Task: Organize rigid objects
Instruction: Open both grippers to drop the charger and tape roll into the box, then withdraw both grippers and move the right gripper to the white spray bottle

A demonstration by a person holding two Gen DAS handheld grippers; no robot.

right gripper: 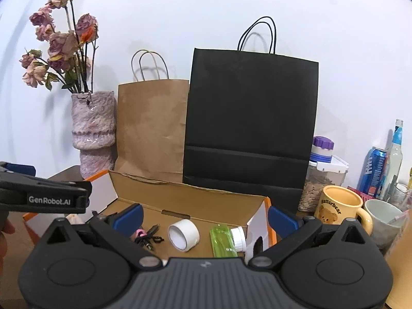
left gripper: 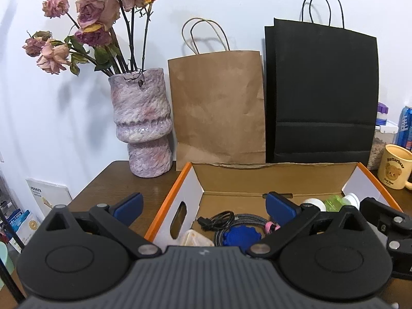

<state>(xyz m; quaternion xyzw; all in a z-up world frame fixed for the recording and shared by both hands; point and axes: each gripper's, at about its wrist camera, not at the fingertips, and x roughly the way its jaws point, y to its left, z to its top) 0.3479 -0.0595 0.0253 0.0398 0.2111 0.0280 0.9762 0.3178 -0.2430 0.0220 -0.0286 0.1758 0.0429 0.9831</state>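
An open cardboard box with orange edges sits on the brown table. Inside lie a blue round knob, braided and black cables, a pink clip, a white tape roll, a green bottle with a white cap and a pale container. My left gripper is open and empty, straddling the box's left wall. My right gripper is open and empty, straddling the box's right wall. The left gripper's body also shows in the right wrist view.
A mottled pink vase with dried roses, a brown paper bag and a black paper bag stand behind the box. A yellow bear mug, grey cup, jar, can and glass bottle crowd the right.
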